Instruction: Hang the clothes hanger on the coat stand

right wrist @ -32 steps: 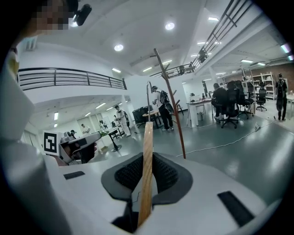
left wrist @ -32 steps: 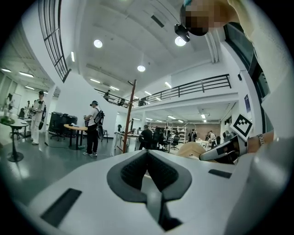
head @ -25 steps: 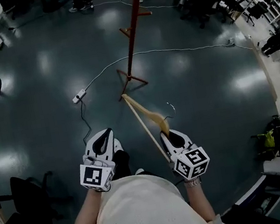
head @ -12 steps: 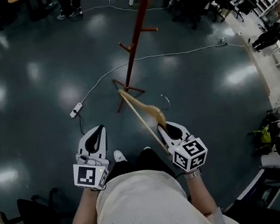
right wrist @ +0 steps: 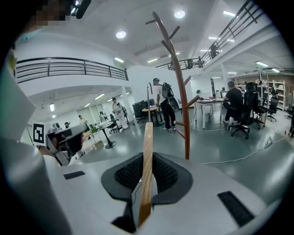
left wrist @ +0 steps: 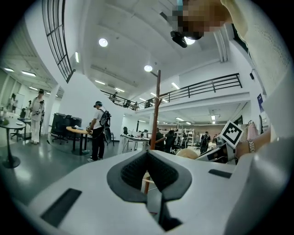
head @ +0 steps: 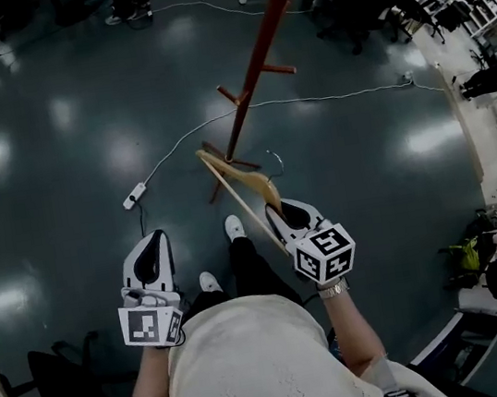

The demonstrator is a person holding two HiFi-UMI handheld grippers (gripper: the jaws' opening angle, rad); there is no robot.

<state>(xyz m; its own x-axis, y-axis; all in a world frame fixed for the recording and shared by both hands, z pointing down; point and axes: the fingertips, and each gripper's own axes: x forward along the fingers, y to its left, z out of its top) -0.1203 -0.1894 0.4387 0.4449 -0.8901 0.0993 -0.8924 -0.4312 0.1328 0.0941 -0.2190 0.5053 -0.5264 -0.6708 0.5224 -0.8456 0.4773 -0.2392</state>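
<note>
Hanger [right wrist: 147, 153] is pinched in my right fingers [right wrist: 131, 174], left fingers [left wrist: 133, 172] pressed together; hanging on the stand [head: 259, 65] is not yet done.

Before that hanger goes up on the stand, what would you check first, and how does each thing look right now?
1. Right gripper clamped on the hanger: ok.
2. Hanger's metal hook free, nothing caught on it: ok.
3. Coat stand upright, pegs bare: ok.
4. Hook level with a peg: not ok, hanger is apart from the stand.
5. Floor cable clear of the person's feet: cannot tell.
6. Left gripper shut, empty, out of the way: ok.
</note>
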